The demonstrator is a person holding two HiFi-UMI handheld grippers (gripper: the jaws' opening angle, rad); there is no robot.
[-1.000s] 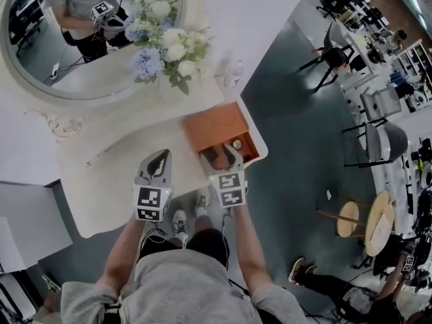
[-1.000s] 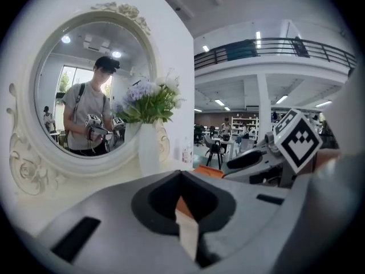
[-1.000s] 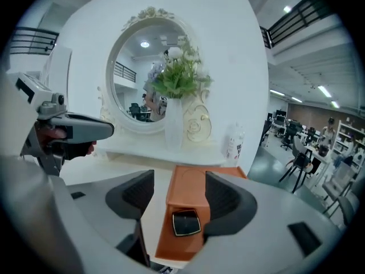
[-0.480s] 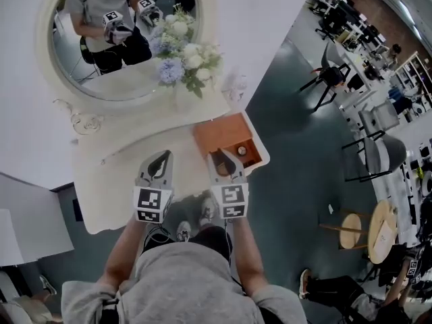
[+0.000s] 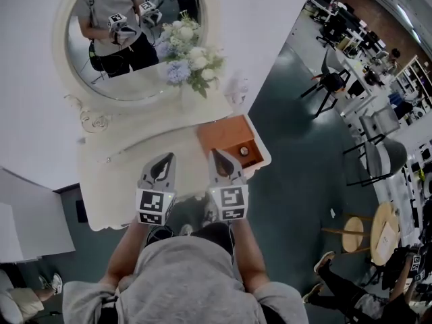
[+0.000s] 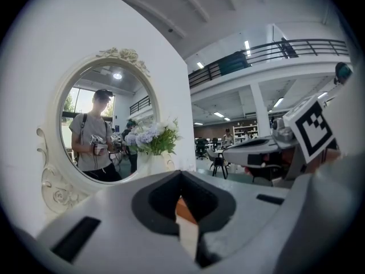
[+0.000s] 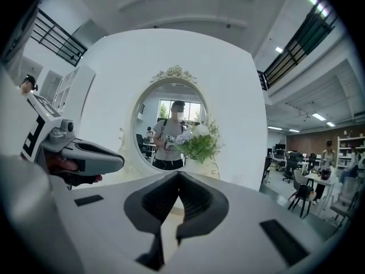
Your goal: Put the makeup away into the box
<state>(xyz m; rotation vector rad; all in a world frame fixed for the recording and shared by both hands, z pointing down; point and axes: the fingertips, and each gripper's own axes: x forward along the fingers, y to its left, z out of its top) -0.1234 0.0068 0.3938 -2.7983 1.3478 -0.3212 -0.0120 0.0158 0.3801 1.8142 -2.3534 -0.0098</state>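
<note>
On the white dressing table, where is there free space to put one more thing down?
The widest bare patch of the table lies between the mirror frame, the orange box and the front edge. Crowded: the back corner, where the flowers and the box stand close.

- Oval mirror (image 5: 128,42), ornate white frame; it is mounted on a white wall (image 5: 256,19).
- Flowers (image 5: 192,56), white and blue; they are held in a white vase (image 6: 150,163) at the mirror's right edge.
- White dressing table (image 5: 121,181), curved front; it is set against the wall.
- Black chair (image 5: 331,79) and grey chair (image 5: 390,155); they are placed apart on a dark floor (image 5: 297,167).
- Round wooden table (image 5: 379,225); a stool (image 5: 349,220) is set just beside it.
</note>
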